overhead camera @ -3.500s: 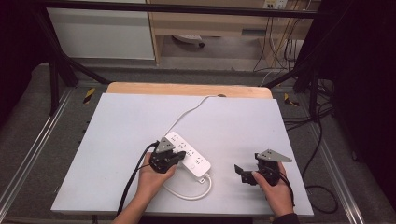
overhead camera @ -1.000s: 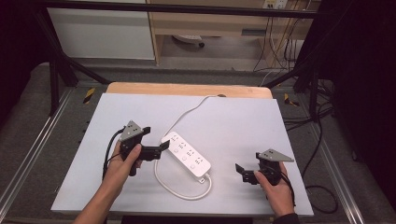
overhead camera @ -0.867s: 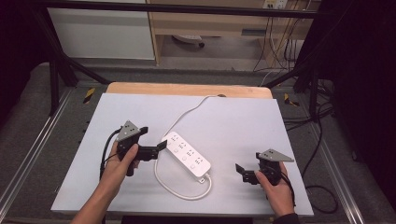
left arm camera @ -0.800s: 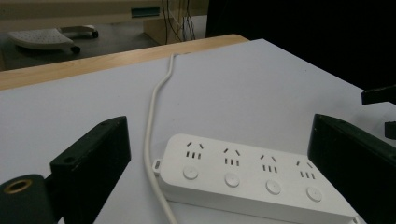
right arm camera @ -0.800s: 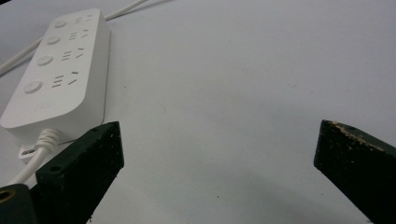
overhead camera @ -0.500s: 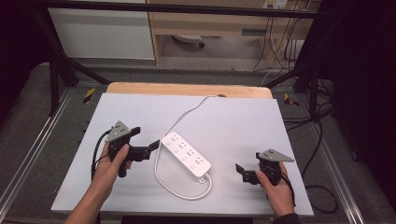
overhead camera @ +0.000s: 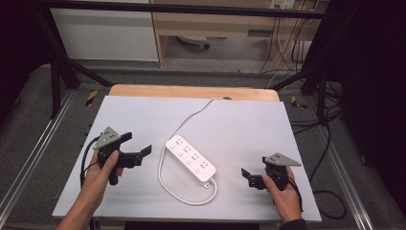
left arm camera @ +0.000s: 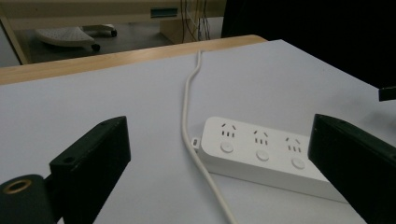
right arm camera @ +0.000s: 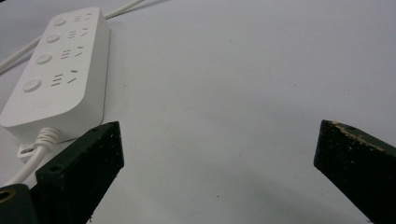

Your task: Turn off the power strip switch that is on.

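While the right gripper (overhead camera: pixel 250 177) keeps its place, the left gripper (overhead camera: pixel 138 145) has drawn back leftward off the white power strip (overhead camera: pixel 190 158) (mid-table, no legible writing); both pairs of jaws stand apart, empty.

White four-outlet power strip (overhead camera: pixel 190 158) lying diagonally at middle of grey tabletop (overhead camera: pixel 249 120). Its white cord (overhead camera: pixel 191 117) looping toward tabletop's near edge, then running off over wooden strip (overhead camera: pixel 158 91) bordering far edge. White cabinet (overhead camera: pixel 105 33) and wooden shelf unit (overhead camera: pixel 215 24) standing beyond tabletop. Black cables (overhead camera: pixel 330 143) trailing on floor right of tabletop.
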Demonstrator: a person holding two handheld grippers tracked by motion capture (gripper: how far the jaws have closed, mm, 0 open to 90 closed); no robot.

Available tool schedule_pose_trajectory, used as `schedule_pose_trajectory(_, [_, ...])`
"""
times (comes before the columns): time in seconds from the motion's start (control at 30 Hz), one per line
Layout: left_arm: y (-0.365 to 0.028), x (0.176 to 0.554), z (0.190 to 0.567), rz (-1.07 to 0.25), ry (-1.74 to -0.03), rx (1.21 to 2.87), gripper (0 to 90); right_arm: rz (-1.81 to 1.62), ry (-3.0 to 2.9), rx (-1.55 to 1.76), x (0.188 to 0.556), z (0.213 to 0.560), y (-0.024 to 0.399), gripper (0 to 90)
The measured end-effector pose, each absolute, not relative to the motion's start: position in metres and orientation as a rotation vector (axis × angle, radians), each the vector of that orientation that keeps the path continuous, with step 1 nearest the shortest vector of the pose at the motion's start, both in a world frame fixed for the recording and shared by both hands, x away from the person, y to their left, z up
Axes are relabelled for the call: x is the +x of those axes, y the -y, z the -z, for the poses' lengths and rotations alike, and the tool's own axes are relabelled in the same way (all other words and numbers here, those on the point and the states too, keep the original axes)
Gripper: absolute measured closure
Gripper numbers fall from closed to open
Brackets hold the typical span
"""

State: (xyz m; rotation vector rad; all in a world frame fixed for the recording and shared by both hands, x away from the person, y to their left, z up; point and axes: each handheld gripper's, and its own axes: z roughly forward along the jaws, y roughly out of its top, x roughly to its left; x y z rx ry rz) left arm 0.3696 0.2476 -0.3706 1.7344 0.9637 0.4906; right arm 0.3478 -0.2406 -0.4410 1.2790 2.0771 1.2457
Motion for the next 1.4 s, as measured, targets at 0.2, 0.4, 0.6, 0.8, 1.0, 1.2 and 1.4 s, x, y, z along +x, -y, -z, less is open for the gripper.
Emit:
schedule_pose_trajectory(0.2, [-0.258,0.365,0.372,-0.492,-0.977,1.725,5.7,-1.245,-2.076,1.281,0.348,0.441,0.241,2.3])
schedule_pose_trajectory(0.4, [-0.273,0.359,0.374,-0.501,-0.998,1.713,5.7,-1.244,-2.074,1.284,0.348,0.441,0.241,2.3])
schedule_pose_trajectory(0.6, [-0.29,0.353,0.377,-0.506,-1.031,1.688,5.7,-1.24,-2.074,1.285,0.348,0.441,0.241,2.3])
schedule_pose_trajectory(0.8, [-0.304,0.349,0.382,-0.507,-1.059,1.663,5.7,-1.239,-2.074,1.282,0.348,0.441,0.241,2.3])
schedule_pose_trajectory(1.0, [-0.314,0.346,0.389,-0.502,-1.074,1.646,5.7,-1.238,-2.071,1.282,0.348,0.441,0.241,2.3])
schedule_pose_trajectory(1.2, [-0.321,0.343,0.396,-0.509,-1.088,1.64,5.7,-1.236,-2.07,1.28,0.348,0.442,0.242,2.3])
schedule_pose_trajectory(1.4, [-0.326,0.34,0.403,-0.517,-1.1,1.644,5.8,-1.232,-2.066,1.279,0.348,0.442,0.242,2.3])
